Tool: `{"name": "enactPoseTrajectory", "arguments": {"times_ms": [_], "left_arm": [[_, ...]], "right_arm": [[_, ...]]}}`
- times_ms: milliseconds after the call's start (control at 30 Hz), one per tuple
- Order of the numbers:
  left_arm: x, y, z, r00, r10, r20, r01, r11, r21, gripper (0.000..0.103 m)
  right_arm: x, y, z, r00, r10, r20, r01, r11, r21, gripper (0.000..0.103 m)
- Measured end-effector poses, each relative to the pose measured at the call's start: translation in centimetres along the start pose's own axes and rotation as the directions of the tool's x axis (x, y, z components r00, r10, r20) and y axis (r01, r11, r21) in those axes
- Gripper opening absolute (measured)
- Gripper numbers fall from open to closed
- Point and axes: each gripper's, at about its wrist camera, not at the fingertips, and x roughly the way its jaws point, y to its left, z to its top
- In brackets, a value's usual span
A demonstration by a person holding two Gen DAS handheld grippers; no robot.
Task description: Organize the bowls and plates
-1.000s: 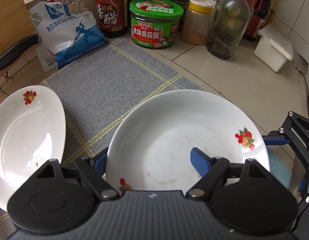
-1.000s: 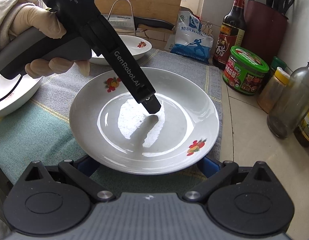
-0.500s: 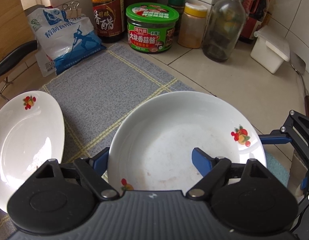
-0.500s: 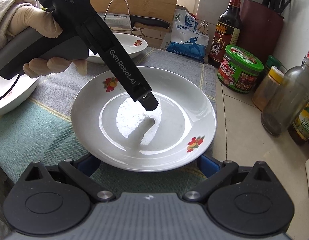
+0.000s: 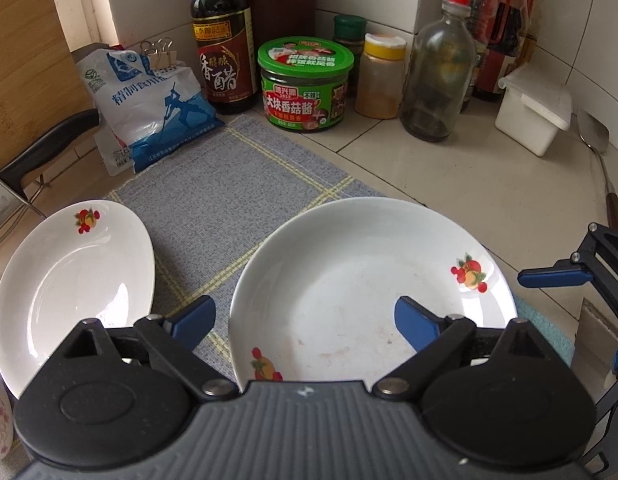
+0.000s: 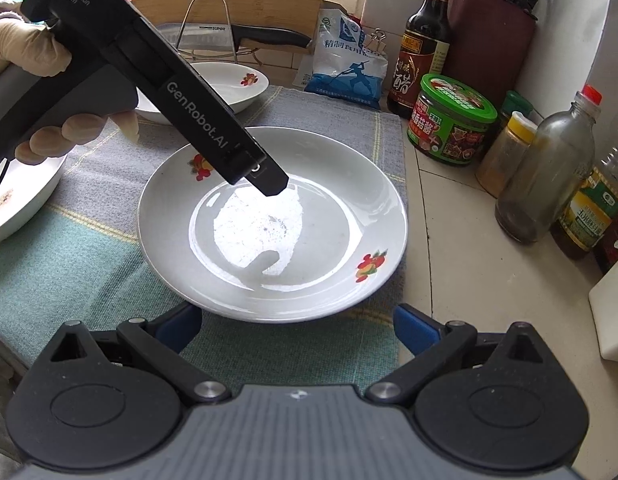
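A white plate with fruit prints lies on the checked cloth. My left gripper is open, its jaws astride the plate's near left rim: one finger outside, one over the inside. It also shows above the plate in the right wrist view. My right gripper is open and empty, just short of the plate's near rim. A second white plate lies to the left. Another white dish sits at the left edge.
Vinegar bottle, green jar, spice jar, glass bottle and salt bag line the back. A white box and a spatula lie right. A knife rack stands behind.
Both grippers have drawn back and risen a little from the plate. The plate has not moved and both grippers stay open.
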Motion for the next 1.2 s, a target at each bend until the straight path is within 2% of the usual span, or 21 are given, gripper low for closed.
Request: {"name": "enactPoseTrajectory", "arguments": {"times_ms": [367, 533, 633, 733, 867, 1000, 1200], "left_arm": [[-5.1, -0.9, -2.0, 0.995, -0.046, 0.087, 0.048, 0.999, -0.022, 0.096], [-8.3, -1.9, -4.1, 0.986, -0.01, 0.164, 0.014, 1.0, -0.025, 0.096], [-10.1, -2.1, -5.9, 0.979, 0.025, 0.202, -0.011, 0.997, -0.071, 0.096], [-11.6, -2.1, -8.1, 0.976, 0.075, 0.207, -0.046, 0.988, -0.144, 0.096], [-13.1, -1.8, -11.3, 0.975, 0.136, 0.173, -0.092, 0.966, -0.243, 0.096], [-14.8, -1.2, -13.8, 0.967, 0.206, 0.15, -0.158, 0.947, -0.281, 0.096], [-17.4, -0.1, -17.5, 0.957, 0.262, 0.122, -0.209, 0.92, -0.331, 0.096]], "right_arm": [[-3.2, 0.7, -0.6, 0.993, -0.12, -0.008, 0.121, 0.991, 0.061, 0.103], [-4.8, 1.4, -1.5, 0.987, -0.158, 0.02, 0.155, 0.984, 0.091, 0.103], [-5.5, 1.8, -1.9, 0.985, -0.166, 0.045, 0.161, 0.983, 0.088, 0.103], [-6.0, 2.0, -2.0, 0.986, -0.15, 0.071, 0.144, 0.986, 0.088, 0.103], [-6.2, 3.0, -1.6, 0.988, -0.104, 0.115, 0.099, 0.994, 0.046, 0.103], [-5.8, 4.3, -0.3, 0.989, -0.033, 0.146, 0.033, 0.999, 0.0, 0.103], [-4.6, 7.2, 1.8, 0.984, 0.057, 0.168, -0.043, 0.995, -0.086, 0.103]]}}
